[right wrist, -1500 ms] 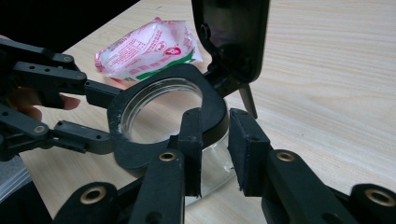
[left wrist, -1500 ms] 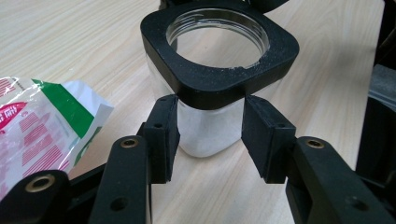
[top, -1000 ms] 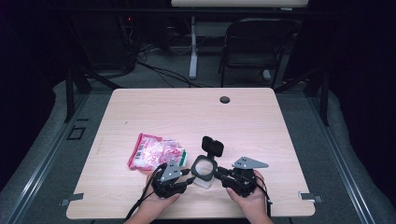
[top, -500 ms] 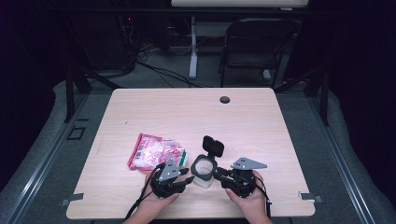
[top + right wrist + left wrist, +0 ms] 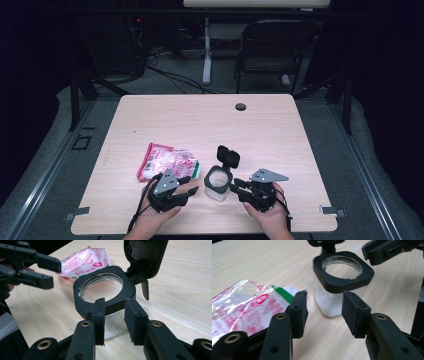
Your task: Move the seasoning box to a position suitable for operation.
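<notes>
A clear jar (image 5: 219, 182) with a square black collar (image 5: 342, 281) (image 5: 82, 302) stands near the table's front edge, its black flip lid (image 5: 228, 156) (image 5: 145, 255) swung up and open. A red and white plastic bag (image 5: 167, 161) (image 5: 242, 310) (image 5: 85, 260) lies flat to its left. My left gripper (image 5: 190, 184) (image 5: 324, 307) is a little left of the jar; its jaws have just been opening and stand open with nothing between them. My right gripper (image 5: 236, 186) (image 5: 113, 310) is at the collar's near edge; its jaws have just been opening too, and the pads do not press on it.
The light wooden table (image 5: 200, 120) has a round cable hole (image 5: 241, 106) at the back. A black chair (image 5: 272, 45) and a desk leg (image 5: 206, 50) stand on the floor beyond it. Both hands rest at the front edge.
My left gripper has drawn back from the jar to the left, and its jaws stand wider. The right hand and the jar have kept their place.
</notes>
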A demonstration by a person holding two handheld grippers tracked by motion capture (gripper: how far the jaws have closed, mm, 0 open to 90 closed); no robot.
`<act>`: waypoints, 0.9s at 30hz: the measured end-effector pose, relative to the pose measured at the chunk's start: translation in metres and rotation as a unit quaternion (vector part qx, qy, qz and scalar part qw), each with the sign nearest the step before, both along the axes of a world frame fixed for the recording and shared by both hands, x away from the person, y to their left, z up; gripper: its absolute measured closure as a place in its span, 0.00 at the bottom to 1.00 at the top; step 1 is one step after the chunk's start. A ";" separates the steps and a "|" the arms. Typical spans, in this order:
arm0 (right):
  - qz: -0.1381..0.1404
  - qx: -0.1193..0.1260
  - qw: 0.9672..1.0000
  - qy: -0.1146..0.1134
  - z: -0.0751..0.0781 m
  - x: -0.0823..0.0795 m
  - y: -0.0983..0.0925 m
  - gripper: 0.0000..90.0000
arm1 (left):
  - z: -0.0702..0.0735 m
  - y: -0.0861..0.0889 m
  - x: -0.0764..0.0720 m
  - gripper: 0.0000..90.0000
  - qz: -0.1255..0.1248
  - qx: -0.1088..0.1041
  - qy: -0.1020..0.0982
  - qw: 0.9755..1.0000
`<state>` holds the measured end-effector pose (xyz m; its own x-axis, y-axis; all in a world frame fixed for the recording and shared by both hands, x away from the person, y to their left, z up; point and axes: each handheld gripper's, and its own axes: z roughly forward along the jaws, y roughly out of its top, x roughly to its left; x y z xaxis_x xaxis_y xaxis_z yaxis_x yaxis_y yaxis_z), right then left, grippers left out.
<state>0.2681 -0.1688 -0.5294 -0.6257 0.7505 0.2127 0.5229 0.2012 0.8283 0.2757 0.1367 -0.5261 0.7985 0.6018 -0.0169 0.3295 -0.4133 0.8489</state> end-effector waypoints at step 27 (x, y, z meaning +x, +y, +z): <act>-0.012 0.020 1.000 -0.016 0.009 -0.001 -0.010 0.74 | -0.007 0.053 -0.007 0.48 0.088 0.077 -0.021 0.993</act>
